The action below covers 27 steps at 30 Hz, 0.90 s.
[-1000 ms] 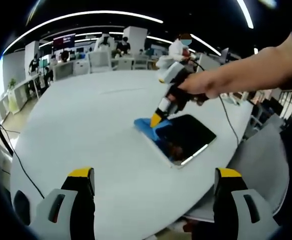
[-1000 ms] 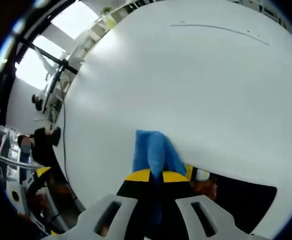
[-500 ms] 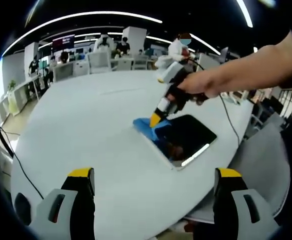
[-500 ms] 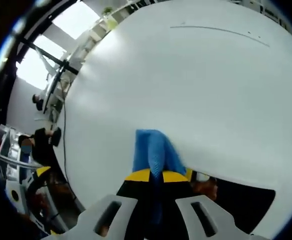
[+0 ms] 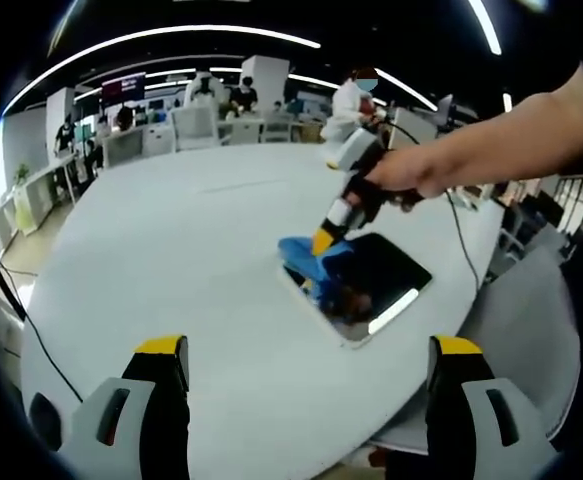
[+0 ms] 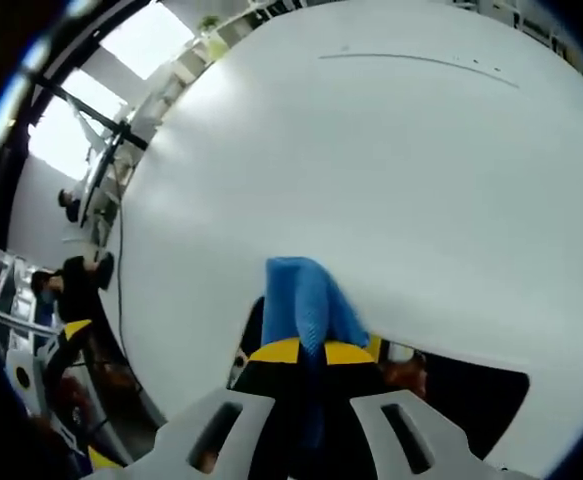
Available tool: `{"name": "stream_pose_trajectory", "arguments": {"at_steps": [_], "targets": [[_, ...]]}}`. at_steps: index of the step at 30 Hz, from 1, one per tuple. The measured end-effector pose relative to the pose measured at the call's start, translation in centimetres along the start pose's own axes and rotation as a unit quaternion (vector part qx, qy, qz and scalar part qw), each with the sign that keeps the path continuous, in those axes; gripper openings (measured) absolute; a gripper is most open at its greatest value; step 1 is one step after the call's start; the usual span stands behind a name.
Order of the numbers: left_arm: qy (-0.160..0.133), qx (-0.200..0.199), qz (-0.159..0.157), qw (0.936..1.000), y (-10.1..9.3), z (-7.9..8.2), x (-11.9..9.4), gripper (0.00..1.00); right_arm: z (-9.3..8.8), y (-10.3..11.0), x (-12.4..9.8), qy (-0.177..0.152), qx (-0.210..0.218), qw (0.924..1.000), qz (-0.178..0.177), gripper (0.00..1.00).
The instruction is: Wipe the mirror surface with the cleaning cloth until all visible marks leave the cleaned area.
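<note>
A: What is seen nearest in the left gripper view?
B: The left gripper [image 5: 306, 400], jaws spread wide and empty; beyond, at 1 o'clock, the mirror [image 5: 371, 283] lying on the table [image 5: 171, 260].

A: And the right gripper view?
B: The right gripper [image 6: 309, 350], clamped on the blue cloth [image 6: 306, 305], which is pressed at the mirror's far edge.

We see a bright, evenly lit room. Long ceiling light strips [image 5: 171, 35] bend into arcs in the left gripper view, and the fisheye curves everything near the edges. The white bench [image 5: 171, 270] reflects a soft sheen, and the mirror [image 5: 381, 280] carries one bright streak of glare. In the right gripper view a window [image 6: 151, 35] burns out to white, the bench looks pale and washed, and both pictures are slightly soft.
</note>
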<state>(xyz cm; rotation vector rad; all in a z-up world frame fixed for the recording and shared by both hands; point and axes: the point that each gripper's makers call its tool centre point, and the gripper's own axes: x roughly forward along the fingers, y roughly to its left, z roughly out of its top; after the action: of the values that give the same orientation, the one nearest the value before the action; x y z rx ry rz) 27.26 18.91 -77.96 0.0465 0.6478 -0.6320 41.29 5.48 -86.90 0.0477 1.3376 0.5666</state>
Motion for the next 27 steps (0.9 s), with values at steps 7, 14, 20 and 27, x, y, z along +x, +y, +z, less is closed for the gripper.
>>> {"name": "stream_pose_trajectory", "arguments": {"at_steps": [7,14,20,27], "targets": [[0.002,0.003,-0.002,1.0000,0.0,-0.1,-0.2,1.00,-0.2,-0.8,-0.2,-0.003,0.005,1.0000,-0.004,0.01],[0.001,0.007,-0.005,1.0000,-0.2,0.0,-0.3,1.00,-0.8,-1.8,-1.0,-0.003,0.012,0.9999,-0.011,0.01],[0.003,0.008,-0.006,0.9999,-0.2,0.0,0.0,1.00,-0.9,-2.5,-1.2,-0.004,0.020,0.9997,-0.015,0.01],[0.000,0.011,-0.006,0.9999,-0.5,0.4,0.0,1.00,-1.3,-2.2,-1.2,-0.003,0.016,0.9996,-0.021,0.01]]}}
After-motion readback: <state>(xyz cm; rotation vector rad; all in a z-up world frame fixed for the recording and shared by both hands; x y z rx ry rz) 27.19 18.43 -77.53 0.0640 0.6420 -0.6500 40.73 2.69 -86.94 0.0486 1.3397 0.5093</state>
